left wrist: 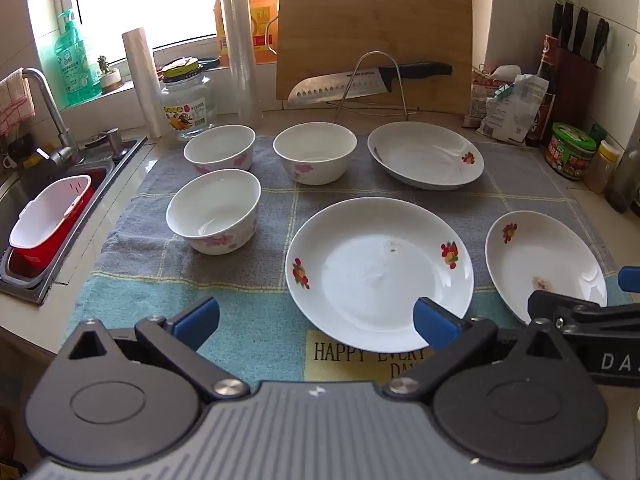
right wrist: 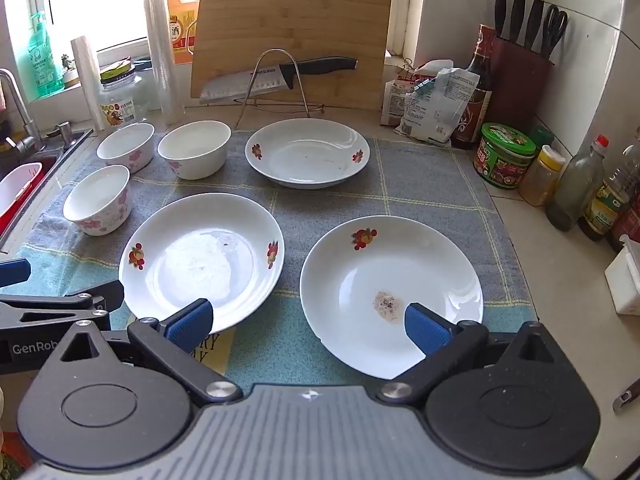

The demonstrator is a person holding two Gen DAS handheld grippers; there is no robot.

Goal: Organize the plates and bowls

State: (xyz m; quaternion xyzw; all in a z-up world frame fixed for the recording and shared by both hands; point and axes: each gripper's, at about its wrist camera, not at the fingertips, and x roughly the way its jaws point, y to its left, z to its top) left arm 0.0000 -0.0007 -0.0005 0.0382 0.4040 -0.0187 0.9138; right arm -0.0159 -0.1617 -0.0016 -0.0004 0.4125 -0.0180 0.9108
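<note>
Three white floral bowls stand on the left of the checked cloth: a near one [left wrist: 214, 216] [right wrist: 98, 200], a far left one [left wrist: 219, 148] [right wrist: 126, 146] and a far middle one [left wrist: 315, 152] [right wrist: 195, 148]. Three white plates lie separately: a near middle one [left wrist: 378, 272] [right wrist: 202, 260], a near right one [left wrist: 544, 260] [right wrist: 390, 292] with a stain, and a far one [left wrist: 426, 154] [right wrist: 307, 152]. My left gripper [left wrist: 316, 320] is open and empty at the cloth's front edge. My right gripper [right wrist: 308, 326] is open and empty beside it, over the near plates' rims.
A sink [left wrist: 44, 208] with a red and white basket lies at the left. A cutting board [left wrist: 374, 40], a knife on a wire rack [left wrist: 372, 80], a jar and rolls stand behind. Sauce jars, bottles [right wrist: 576, 188] and a knife block [right wrist: 520, 76] crowd the right.
</note>
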